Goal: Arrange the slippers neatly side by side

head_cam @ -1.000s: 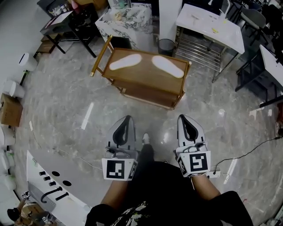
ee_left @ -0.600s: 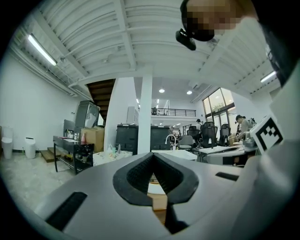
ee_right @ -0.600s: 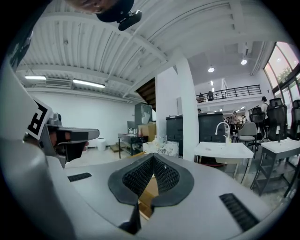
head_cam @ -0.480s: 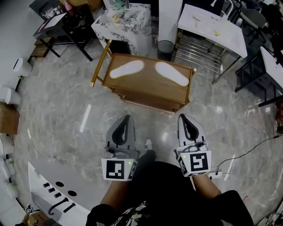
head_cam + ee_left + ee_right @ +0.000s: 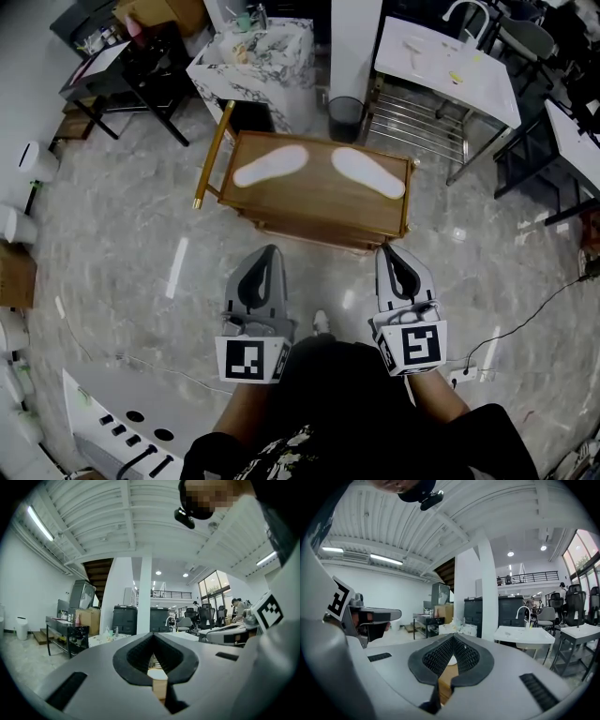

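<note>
Two white slippers lie on a low wooden table (image 5: 319, 202) ahead of me: the left slipper (image 5: 270, 165) and the right slipper (image 5: 367, 172), soles up or flat, toes angled outward and apart from each other. My left gripper (image 5: 271, 253) and right gripper (image 5: 387, 253) are held side by side in front of me, short of the table's near edge, both shut with nothing between their jaws. In the left gripper view the shut left gripper (image 5: 153, 639) frames a sliver of the table (image 5: 158, 686); in the right gripper view the right gripper (image 5: 453, 641) does the same with the table (image 5: 444, 686).
A marble-patterned counter (image 5: 246, 49), a grey bin (image 5: 343, 117) and a white table (image 5: 448, 62) over a wire rack stand behind the wooden table. A black desk (image 5: 127, 70) is far left. A cable (image 5: 525, 314) runs across the floor at right.
Both grippers have come closer to the wooden table, which now sits nearer in the head view. Their jaws stay shut and the slippers have not moved.
</note>
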{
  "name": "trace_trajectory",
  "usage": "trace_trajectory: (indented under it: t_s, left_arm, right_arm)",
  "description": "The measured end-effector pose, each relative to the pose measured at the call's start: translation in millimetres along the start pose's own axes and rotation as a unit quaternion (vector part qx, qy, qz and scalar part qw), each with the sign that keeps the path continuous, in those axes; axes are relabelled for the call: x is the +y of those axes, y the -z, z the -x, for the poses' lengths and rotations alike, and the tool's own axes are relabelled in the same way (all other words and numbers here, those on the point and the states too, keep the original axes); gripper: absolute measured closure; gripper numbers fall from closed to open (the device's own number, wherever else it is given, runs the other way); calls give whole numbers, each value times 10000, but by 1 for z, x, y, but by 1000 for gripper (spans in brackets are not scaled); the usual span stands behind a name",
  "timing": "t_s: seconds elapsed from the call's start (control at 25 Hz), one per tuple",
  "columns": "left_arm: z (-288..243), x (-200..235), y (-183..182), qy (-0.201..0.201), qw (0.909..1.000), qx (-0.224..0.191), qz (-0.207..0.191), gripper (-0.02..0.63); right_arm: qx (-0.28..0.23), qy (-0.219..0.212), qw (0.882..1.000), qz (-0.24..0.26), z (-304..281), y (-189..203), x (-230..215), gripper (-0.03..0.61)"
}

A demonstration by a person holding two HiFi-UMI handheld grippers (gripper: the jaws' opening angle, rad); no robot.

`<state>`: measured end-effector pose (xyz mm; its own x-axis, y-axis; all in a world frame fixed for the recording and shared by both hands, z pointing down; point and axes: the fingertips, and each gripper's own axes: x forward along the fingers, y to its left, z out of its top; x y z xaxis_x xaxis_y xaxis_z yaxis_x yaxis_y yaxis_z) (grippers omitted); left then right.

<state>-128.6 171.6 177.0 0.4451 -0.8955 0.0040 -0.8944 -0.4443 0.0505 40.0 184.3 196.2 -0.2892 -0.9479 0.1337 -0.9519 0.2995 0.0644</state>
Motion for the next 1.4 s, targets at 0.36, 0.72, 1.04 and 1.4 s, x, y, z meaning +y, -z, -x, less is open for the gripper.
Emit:
trace_trajectory:
  t_s: [0.36,0.72,1.04,1.4]
  left_arm:
    - [-12,13,-2,217,9997,-84,-26,615]
    - [-14,20,-14,216,9993,-281,-135,615]
    - [-11,12,-10,285,9993,-245,-85,615]
    - [-12,20,-3,58,9998,-105,-176,615]
  right_arm:
    - [-58,225,9997,10,-11,-5,6,589]
    - [-313,233,9991,161,-19,-22,7,589]
    - [-276,349,9990,109,-11,-19,2,589]
    - [-231,299,9993,-24,-25,-11,-11,589]
